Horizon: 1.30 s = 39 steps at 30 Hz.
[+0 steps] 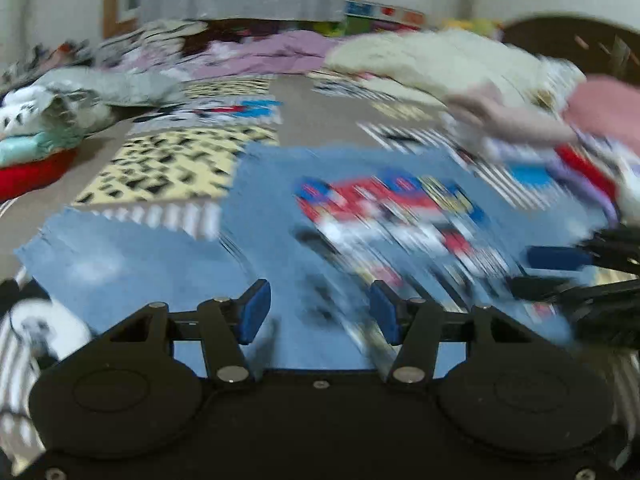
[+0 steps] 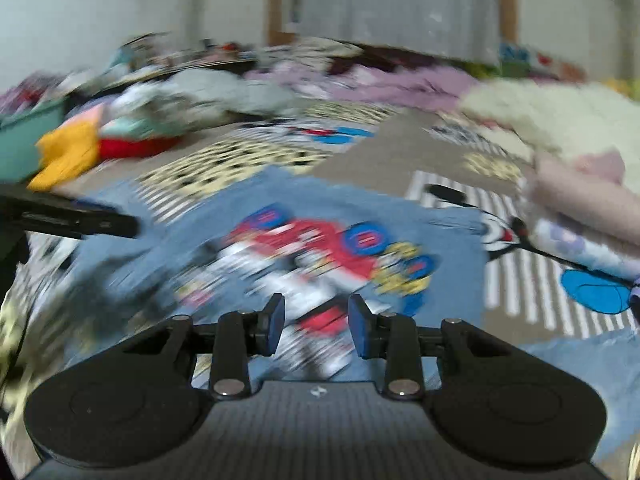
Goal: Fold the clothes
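A light blue shirt (image 1: 280, 216) with a red, white and yellow print lies spread flat on the patterned bedspread (image 1: 176, 160); it also shows in the right wrist view (image 2: 304, 216). My left gripper (image 1: 318, 312) is open and empty, just above the shirt's near part. My right gripper (image 2: 316, 326) is open and empty over the shirt's print. The right gripper's blue pads (image 1: 560, 258) show at the right edge of the left wrist view. The left gripper's black finger (image 2: 80, 220) reaches in from the left of the right wrist view. Both views are motion-blurred.
Heaps of clothes ring the bed: red, mint and grey ones at left (image 1: 40, 136), yellow and red ones (image 2: 68, 152), lilac ones at the back (image 1: 280, 52), cream and pink ones at right (image 1: 460, 64). A teal basket (image 2: 20, 140) stands at far left.
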Tool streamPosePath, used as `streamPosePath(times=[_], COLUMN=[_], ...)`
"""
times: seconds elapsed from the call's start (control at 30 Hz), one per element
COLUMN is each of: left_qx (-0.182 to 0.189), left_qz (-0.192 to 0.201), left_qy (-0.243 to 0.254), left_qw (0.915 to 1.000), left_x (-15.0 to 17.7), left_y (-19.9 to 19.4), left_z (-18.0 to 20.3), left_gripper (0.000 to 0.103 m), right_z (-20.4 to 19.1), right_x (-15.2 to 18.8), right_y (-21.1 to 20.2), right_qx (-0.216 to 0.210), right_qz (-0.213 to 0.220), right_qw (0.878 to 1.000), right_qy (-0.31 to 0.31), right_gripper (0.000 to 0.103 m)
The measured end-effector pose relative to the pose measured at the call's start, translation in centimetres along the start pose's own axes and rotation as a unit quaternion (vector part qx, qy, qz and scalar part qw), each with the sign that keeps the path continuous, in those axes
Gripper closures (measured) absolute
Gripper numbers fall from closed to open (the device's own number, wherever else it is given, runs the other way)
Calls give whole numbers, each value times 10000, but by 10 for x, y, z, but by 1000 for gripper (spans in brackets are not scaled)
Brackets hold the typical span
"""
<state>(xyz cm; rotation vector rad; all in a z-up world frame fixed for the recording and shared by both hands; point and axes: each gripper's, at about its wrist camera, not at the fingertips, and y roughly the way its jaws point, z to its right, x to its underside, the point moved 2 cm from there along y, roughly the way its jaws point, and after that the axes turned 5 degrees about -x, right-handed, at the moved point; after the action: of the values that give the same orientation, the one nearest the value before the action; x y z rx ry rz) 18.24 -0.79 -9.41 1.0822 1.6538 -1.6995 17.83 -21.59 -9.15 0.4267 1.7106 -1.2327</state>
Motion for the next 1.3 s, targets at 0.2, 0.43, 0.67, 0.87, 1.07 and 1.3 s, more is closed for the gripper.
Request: streamPosePath(times=[0.2,0.43,0.67,0.87,1.07,1.3], left_qx=[-366,-270,101,191,290,654], left_qz=[423,-68,124,69,13,-220], left_qy=[978,912,-94,-443,-835,-463], left_qw=[9936,9954,9998,9988,9961,9965], left_x=[45,79,60,58,58,29], left_y=[-24,-9,-27,-23,-28,-20], left_z=[47,54,37,38,41,77], left_gripper=[46,45,45,43,42,41], right_z=[-60,-45,-13,37,73,108], right_x=[73,65,68,93,118,134], right_y=[-1,-30,-74,-86,-91,-93], right_qx=[376,296,126,351,502,413], right_qz=[-225,-366,113,372,722,1079], right_qw=[9967,9989,9887,9591,9238,8903], right_qy=[-690,-56,1490,2783,3725,4406], right_gripper=[40,52,52,51,50,50])
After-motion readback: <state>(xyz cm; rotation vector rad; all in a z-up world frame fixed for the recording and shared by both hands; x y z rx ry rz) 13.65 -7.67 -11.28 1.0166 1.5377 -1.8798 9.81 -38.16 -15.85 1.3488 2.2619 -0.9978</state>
